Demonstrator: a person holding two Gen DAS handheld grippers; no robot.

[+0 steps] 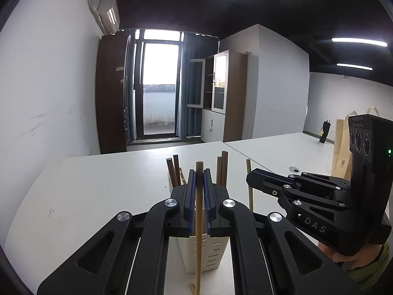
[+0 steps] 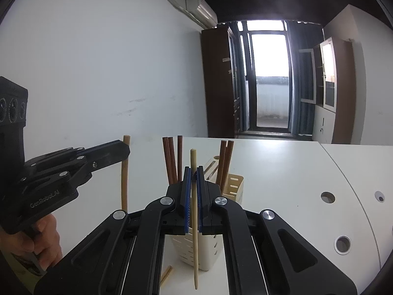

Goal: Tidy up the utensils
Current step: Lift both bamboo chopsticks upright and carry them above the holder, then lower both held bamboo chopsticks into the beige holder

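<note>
Holder (image 1: pixel 208 253) base hidden — each gripper clamps a chopstick.

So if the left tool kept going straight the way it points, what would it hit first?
Probably the cream slotted utensil holder with dark chopsticks, right ahead of the left tool that grips a light chopstick; depth is unclear.

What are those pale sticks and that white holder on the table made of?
Pale sticks: likely bamboo or light wood, matte, tan, unpainted. The dark sticks look like stained or darker wood. White holder: probably moulded plastic, going by its smooth cream walls with neat slotted holes.
</note>
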